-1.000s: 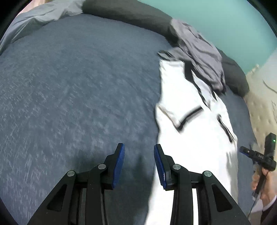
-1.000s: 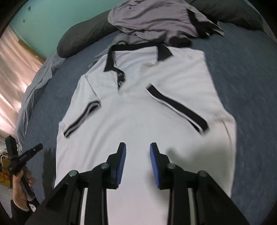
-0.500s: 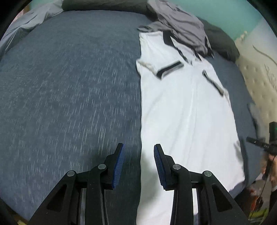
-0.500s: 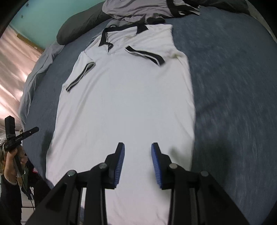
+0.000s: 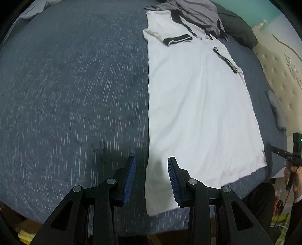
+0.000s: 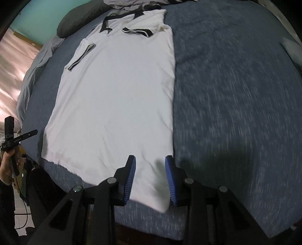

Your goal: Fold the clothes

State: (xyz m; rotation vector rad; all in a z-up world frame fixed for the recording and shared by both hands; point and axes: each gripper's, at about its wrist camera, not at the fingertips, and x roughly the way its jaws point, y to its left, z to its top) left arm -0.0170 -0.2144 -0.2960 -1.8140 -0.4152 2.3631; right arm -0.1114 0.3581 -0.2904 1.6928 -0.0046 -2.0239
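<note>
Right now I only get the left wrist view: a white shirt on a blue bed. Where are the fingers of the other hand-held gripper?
Observer: The right hand-held gripper hangs open over the white shirt, at the near hem corner that borders the bare blue bedspread. Nothing is pinched.
Operator: What is off to the left of the bed in that view?
Observer: A pinkish curtain, just past some rumpled grey bedding.
Operator: And the shirt's neck?
Observer: Its black collar lies open, right below a grey garment.
</note>
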